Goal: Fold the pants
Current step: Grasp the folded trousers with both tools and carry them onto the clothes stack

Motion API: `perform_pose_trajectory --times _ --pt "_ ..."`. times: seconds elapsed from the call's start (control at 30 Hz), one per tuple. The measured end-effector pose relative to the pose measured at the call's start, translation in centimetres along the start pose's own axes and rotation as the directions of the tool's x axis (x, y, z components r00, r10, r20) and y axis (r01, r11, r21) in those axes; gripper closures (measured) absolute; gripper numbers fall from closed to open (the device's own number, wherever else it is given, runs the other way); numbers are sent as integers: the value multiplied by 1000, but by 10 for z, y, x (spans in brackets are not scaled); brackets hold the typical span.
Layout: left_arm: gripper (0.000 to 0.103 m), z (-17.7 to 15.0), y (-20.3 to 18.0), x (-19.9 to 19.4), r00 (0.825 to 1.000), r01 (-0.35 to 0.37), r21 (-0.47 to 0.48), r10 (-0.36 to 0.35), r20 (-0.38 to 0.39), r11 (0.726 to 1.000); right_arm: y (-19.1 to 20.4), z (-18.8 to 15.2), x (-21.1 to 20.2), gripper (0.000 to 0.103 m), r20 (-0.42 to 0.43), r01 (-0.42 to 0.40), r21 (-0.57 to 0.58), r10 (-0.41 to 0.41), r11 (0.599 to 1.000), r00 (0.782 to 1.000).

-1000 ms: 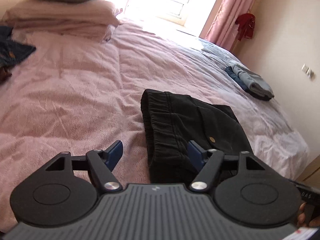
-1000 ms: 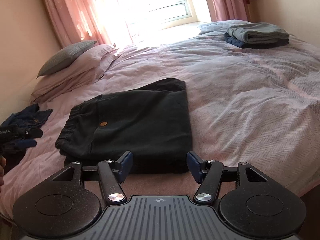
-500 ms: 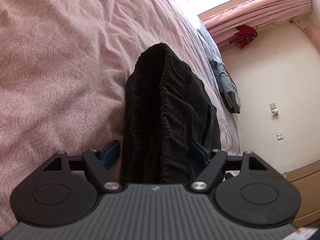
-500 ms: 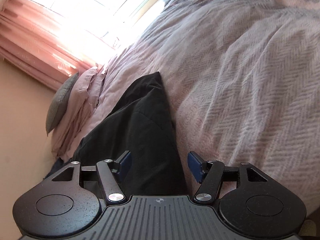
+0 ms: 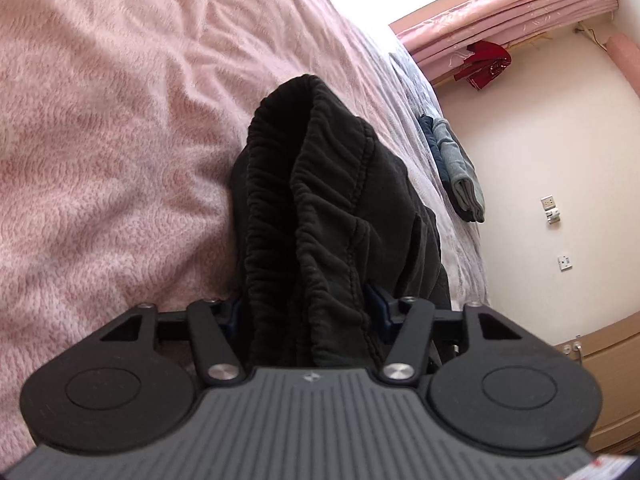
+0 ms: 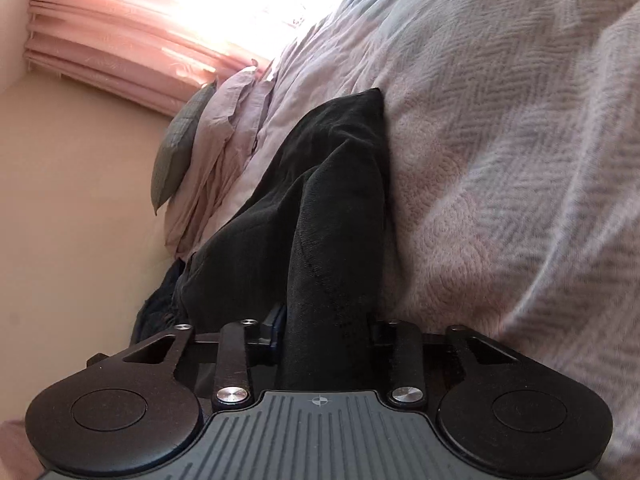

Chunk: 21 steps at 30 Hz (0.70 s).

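Folded black pants [image 5: 320,200] lie on a pink bedspread [image 5: 100,160]. In the left wrist view their gathered elastic waistband fills the gap of my left gripper [image 5: 306,306], which is shut on that thick edge; only slivers of the blue pads show. In the right wrist view the smooth folded end of the same pants [image 6: 332,208] runs between the fingers of my right gripper [image 6: 326,330], shut on it. Both cameras are rolled sideways, close to the bed.
A stack of folded grey and blue clothes [image 5: 456,168] lies near the far bed edge by the wall. Pillows [image 6: 208,152] and a grey cushion [image 6: 176,156] sit at the headboard end. Dark blue clothing [image 6: 160,308] lies beside the pants. Pink curtains [image 6: 112,44] hang behind.
Both grippers came down from hovering open in front of the pants, rolled sideways, slid onto opposite edges and closed on the fabric.
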<state>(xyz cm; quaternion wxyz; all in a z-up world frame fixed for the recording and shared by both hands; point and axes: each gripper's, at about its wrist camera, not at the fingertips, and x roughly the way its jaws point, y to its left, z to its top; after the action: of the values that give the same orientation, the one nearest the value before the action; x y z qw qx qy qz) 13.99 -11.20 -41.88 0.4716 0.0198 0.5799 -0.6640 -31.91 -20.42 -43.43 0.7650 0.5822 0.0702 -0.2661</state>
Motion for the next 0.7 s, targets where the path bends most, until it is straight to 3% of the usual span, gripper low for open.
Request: perform_pose_trajectory --times 0.13,0.3,0.53,0.7 --pt "60 -9 -25 -10 998 -51 0 51 42 999 13 5 -15 84 -30 15 -6 -16 1000 999" --pt "63 3 -79 -25 998 -68 -48 69 15 997 54 33 -58 85 -47 68 -8 -68 998 997" --pt "63 46 -190 -10 999 22 -31 -23 -24 999 120 108 -146 85 25 137 -8 -136 991 990" --pt "63 78 -269 37 995 89 32 -87 -55 995 132 161 -207 85 113 171 -5 -169 985 979"
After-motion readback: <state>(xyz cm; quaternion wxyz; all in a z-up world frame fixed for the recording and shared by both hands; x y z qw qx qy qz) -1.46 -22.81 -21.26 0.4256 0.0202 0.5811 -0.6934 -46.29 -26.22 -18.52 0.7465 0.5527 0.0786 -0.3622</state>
